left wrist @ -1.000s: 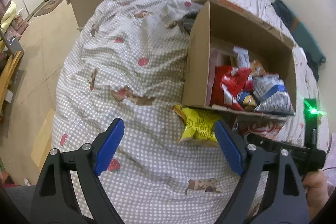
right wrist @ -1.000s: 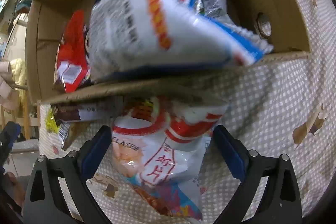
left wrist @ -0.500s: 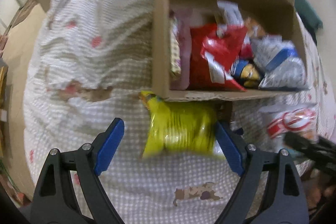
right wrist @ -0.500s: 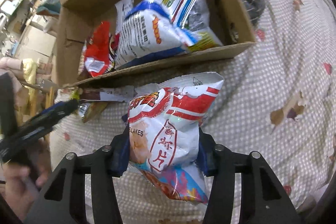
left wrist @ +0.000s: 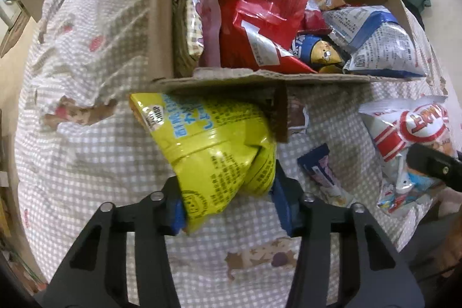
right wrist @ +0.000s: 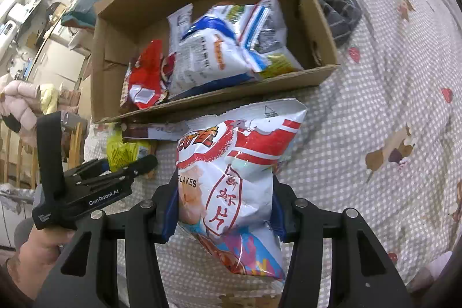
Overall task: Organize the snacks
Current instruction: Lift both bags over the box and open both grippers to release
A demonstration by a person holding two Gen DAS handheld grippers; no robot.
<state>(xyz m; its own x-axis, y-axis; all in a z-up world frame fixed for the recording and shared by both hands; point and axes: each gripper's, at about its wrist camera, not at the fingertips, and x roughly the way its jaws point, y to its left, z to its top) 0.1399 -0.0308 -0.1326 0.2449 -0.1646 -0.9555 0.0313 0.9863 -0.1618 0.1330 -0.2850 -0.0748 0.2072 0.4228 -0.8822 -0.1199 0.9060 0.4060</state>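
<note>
A cardboard box holding several snack bags stands on the checked bedspread. Just in front of it lies a yellow snack bag; my left gripper has its jaws closing on the bag's near end, blue pads pressing its sides. My right gripper is shut on a white-and-red shrimp-chip bag, held a little above the bedspread in front of the box. The same chip bag shows at the right of the left wrist view, and the left gripper at the left of the right wrist view.
A small blue-wrapped bar and a brown packet lie on the bedspread between the two bags. A dark plaid cloth lies behind the box. A hand holds the left gripper's handle. Furniture stands beyond the bed's left edge.
My left gripper dropped toward the yellow bag and its jaws came in from wide apart onto it. My right gripper shut on the shrimp-chip bag and lifted it a little.
</note>
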